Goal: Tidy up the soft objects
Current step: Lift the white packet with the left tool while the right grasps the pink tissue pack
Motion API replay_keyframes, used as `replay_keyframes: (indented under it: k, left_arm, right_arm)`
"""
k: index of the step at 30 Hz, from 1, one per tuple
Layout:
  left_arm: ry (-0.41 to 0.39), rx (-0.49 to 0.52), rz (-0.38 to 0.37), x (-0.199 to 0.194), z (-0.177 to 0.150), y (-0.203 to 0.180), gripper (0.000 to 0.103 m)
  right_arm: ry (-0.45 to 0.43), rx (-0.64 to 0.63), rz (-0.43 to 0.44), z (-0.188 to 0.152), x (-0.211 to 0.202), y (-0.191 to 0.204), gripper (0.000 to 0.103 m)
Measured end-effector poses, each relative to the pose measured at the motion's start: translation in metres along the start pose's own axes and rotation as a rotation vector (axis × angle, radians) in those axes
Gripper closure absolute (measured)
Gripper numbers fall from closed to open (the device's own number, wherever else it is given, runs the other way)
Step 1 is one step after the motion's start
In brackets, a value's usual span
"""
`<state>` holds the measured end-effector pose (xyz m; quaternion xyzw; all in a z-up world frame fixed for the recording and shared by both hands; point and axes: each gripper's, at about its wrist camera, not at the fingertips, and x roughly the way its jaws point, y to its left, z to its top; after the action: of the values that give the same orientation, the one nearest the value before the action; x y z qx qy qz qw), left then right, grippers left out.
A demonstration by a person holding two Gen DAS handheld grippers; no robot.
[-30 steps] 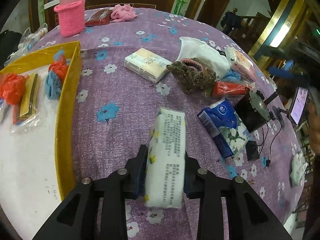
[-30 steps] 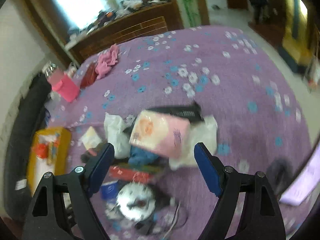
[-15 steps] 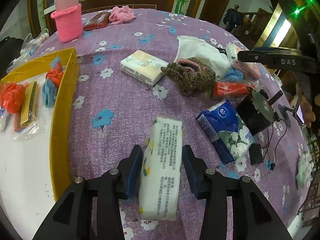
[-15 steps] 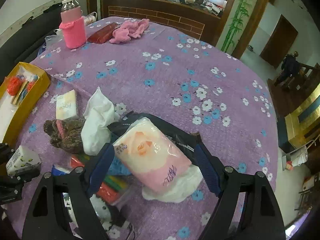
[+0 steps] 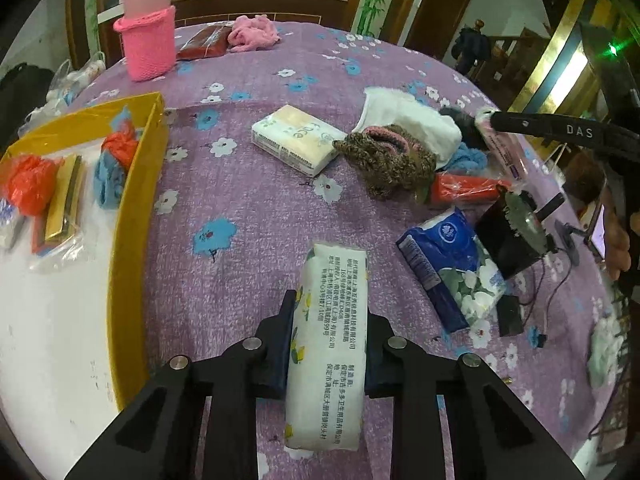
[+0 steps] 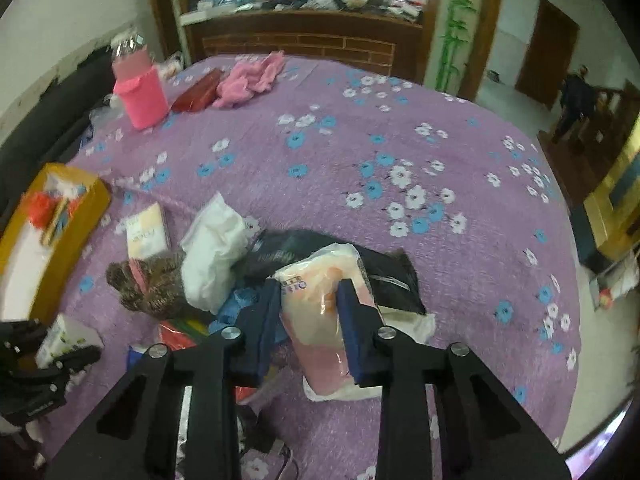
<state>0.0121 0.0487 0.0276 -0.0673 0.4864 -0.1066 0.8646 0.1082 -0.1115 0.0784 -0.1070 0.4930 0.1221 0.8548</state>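
Left two-finger gripper (image 5: 327, 344) of matte black angular plastic arms with triangular cut-outs, round silver screw heads (image 5: 252, 344) at each link, dark navy flat pads (image 5: 280, 344), right two-finger gripper (image 6: 308, 320) of identical build, blue pads (image 6: 352, 320), white "DAS" lettering along its side

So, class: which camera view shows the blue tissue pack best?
The left wrist view: the blue tissue pack lies whole and unobstructed on the purple cloth. In the right wrist view only a blue sliver shows beside the right gripper's arm.
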Motion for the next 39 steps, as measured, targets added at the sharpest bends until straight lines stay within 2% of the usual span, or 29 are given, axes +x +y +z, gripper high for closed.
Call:
replay_keyframes:
  k: [3,6,7,8,12,15,16,18,19,20,22,26,31,33,35,37,38,39]
  left_arm:
    - [-0.026,-0.007,-0.014,-0.012,-0.004,0.003,0.080]
    - [-0.052,-0.008,-0.023,-0.027,-0.009,0.006,0.080]
    - [-0.058,-0.012,-0.026,-0.031,-0.011,0.007,0.080]
    - [-0.069,-0.021,-0.033,-0.038,-0.013,0.010,0.080]
    - [-0.108,-0.052,-0.039,-0.064,-0.020,0.024,0.080]
    - [-0.132,-0.070,-0.033,-0.080,-0.027,0.035,0.080]
    - [-0.140,-0.075,-0.031,-0.085,-0.030,0.038,0.080]
    - [-0.149,-0.081,-0.029,-0.094,-0.037,0.041,0.080]
    - [-0.151,-0.081,-0.030,-0.098,-0.041,0.043,0.080]
    - [-0.152,-0.082,-0.030,-0.100,-0.044,0.044,0.080]
    - [-0.149,-0.086,-0.030,-0.103,-0.049,0.046,0.080]
    - [-0.143,-0.101,-0.025,-0.102,-0.047,0.049,0.080]
    - [-0.140,-0.110,-0.026,-0.100,-0.044,0.050,0.080]
    - [-0.140,-0.116,-0.026,-0.100,-0.043,0.052,0.080]
    - [-0.142,-0.122,-0.027,-0.101,-0.043,0.054,0.080]
    - [-0.145,-0.133,-0.030,-0.103,-0.042,0.058,0.080]
    - [-0.148,-0.139,-0.036,-0.105,-0.042,0.060,0.080]
    - [-0.150,-0.145,-0.040,-0.107,-0.043,0.063,0.080]
  right_arm:
    - [-0.021,0.048,-0.003,-0.001,-0.013,-0.007,0.080]
    - [-0.039,0.089,-0.008,-0.003,-0.024,-0.012,0.088]
    - [-0.044,0.105,-0.005,-0.003,-0.027,-0.014,0.100]
    - [-0.052,0.127,0.001,-0.004,-0.031,-0.016,0.103]
    - [-0.090,0.172,0.006,-0.008,-0.052,-0.016,0.103]
    - [-0.119,0.159,0.001,-0.010,-0.068,-0.006,0.102]
    - [-0.125,0.138,-0.003,-0.009,-0.071,0.000,0.097]
    - [-0.113,0.102,-0.022,-0.009,-0.068,0.006,0.077]
    - [-0.092,0.083,-0.051,-0.009,-0.062,0.009,0.058]
    - [-0.070,0.076,-0.066,-0.010,-0.057,0.009,0.047]
    - [-0.026,0.077,-0.085,-0.015,-0.045,0.007,0.047]
    - [-0.002,0.090,-0.109,-0.019,-0.028,0.000,0.047]
    - [0.054,0.043,-0.150,-0.024,-0.001,0.003,0.047]
    - [0.065,0.035,-0.171,-0.026,0.006,0.002,0.055]
    - [0.055,0.056,-0.160,-0.028,0.008,-0.002,0.089]
    - [0.035,0.132,-0.094,-0.031,0.003,-0.012,0.098]
    - [0.035,0.148,-0.083,-0.031,0.001,-0.014,0.103]
    - [0.030,0.159,-0.084,-0.031,-0.004,-0.015,0.103]
